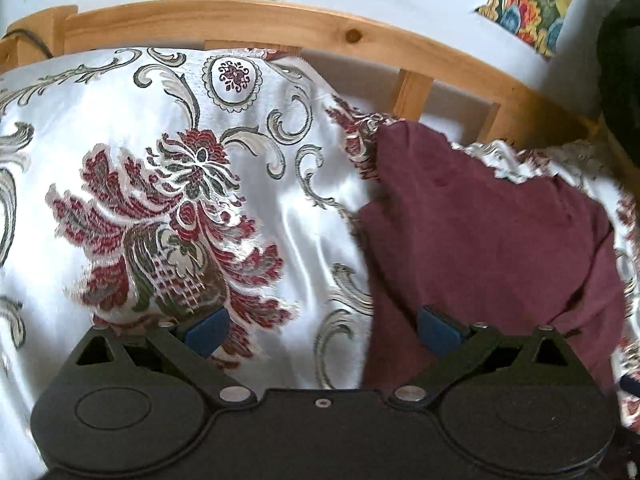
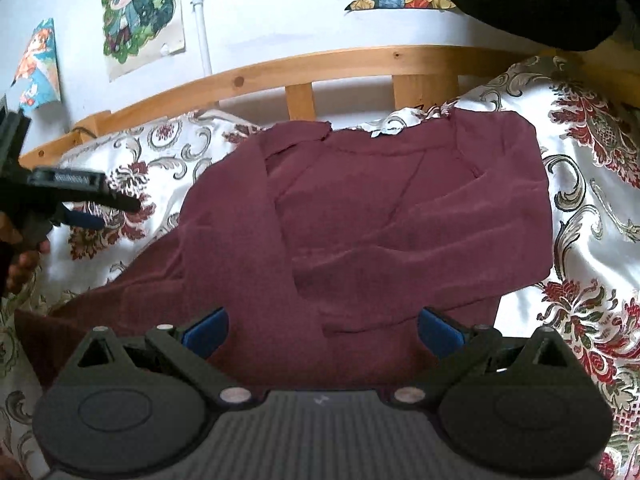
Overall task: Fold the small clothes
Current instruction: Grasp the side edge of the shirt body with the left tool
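Maroon top (image 2: 380, 216) lies spread on the satin bedspread (image 1: 120, 208), one sleeve folded across its front, neckline toward the wooden bed rail (image 2: 320, 68). Right gripper (image 2: 322, 330) hovers over its near hem, jaws wide apart, nothing between them. Left gripper (image 1: 322, 330) is over the bedspread at the top's left edge, jaws wide apart and empty. Posters (image 2: 140, 12) hang on the wall.

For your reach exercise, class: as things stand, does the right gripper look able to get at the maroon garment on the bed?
Probably yes. The right gripper has its jaws wide apart with nothing in them, the maroon garment lies directly ahead on the patterned bedspread, and nothing sits between.
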`<state>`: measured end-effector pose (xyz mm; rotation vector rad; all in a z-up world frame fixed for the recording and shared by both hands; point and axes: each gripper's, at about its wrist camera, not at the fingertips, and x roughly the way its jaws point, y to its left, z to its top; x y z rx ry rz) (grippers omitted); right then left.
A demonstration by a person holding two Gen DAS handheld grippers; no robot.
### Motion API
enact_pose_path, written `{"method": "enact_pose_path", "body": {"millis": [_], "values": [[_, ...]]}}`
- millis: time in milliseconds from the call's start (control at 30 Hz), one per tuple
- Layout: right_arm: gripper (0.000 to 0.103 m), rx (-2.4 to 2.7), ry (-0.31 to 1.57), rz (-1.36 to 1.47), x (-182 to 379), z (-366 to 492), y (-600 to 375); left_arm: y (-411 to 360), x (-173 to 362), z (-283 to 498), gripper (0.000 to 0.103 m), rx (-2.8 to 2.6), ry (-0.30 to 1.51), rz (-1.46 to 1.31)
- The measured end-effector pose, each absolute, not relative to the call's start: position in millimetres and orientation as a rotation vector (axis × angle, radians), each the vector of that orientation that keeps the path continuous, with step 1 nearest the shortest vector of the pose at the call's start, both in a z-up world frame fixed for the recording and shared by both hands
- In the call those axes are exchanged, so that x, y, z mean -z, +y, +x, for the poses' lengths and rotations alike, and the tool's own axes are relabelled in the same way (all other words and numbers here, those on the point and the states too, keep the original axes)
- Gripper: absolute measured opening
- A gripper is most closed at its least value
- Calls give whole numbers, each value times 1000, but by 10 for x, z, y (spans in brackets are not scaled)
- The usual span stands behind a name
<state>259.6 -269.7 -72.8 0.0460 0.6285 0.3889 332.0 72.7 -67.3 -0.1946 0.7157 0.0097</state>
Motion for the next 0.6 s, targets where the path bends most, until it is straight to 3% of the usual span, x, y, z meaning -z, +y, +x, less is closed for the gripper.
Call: {"method": "enact_pose_path", "body": {"millis": [600], "values": [[103,-440,669,186,924,2811,-2873,473,602,4198,102,218,586,-1]]}}
